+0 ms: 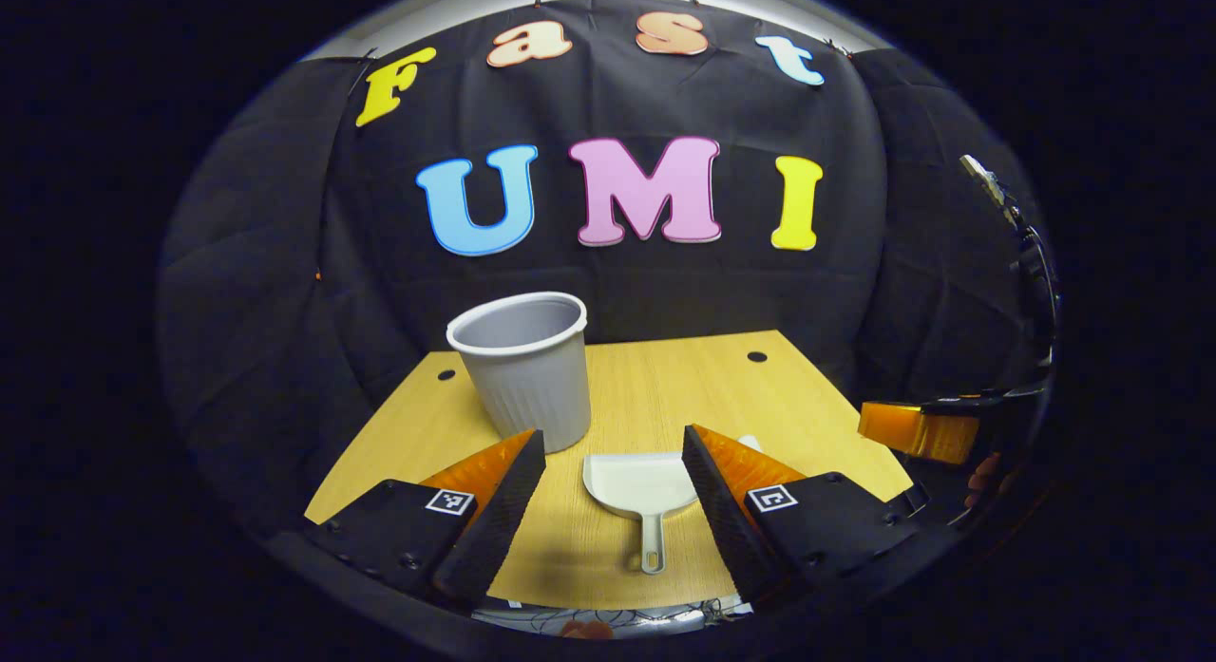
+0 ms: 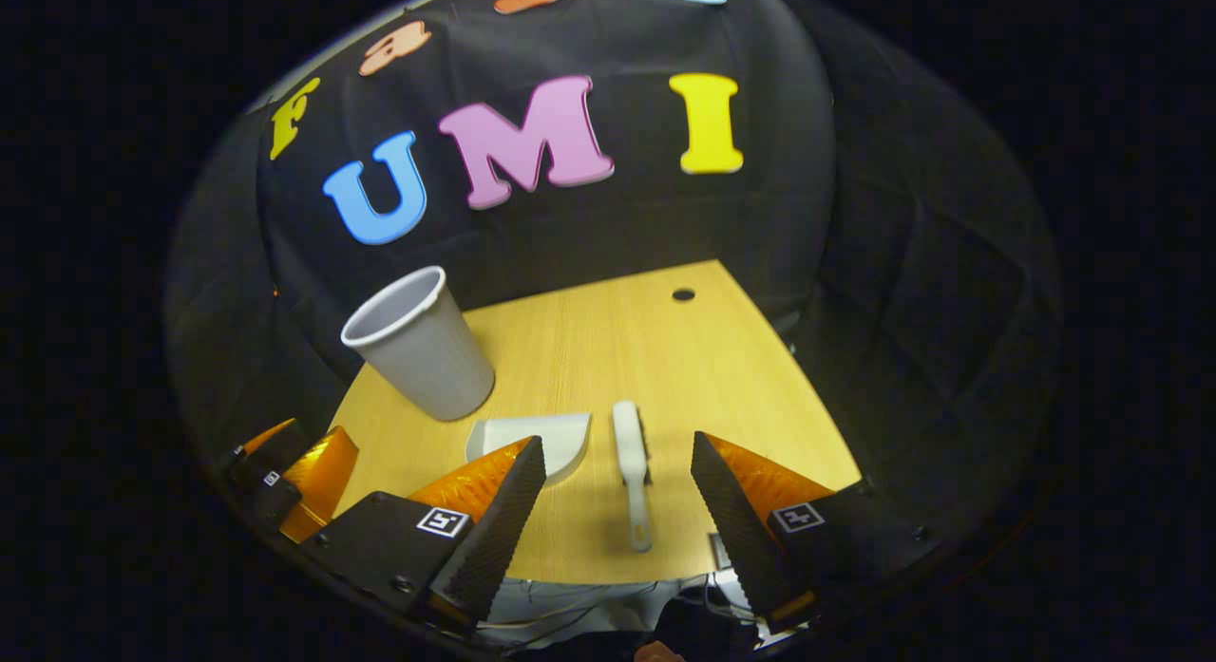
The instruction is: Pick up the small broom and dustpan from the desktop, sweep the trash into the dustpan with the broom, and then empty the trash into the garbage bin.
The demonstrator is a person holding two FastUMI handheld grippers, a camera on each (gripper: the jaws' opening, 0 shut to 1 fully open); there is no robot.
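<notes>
A white dustpan lies flat on the wooden desktop, handle toward the near edge, between the spread fingers of my left gripper, which hovers open above it. In the right gripper view the small white broom lies to the right of the dustpan, handle also toward the near edge. My right gripper is open, with the broom between its fingers and below them. A grey ribbed garbage bin stands at the back left of the desk, also seen as the bin in the right gripper view.
The right gripper shows at the far right of the left gripper view; the left gripper sits at the lower left of the right gripper view. Small round holes mark the desk's back. Cables hang below the near edge.
</notes>
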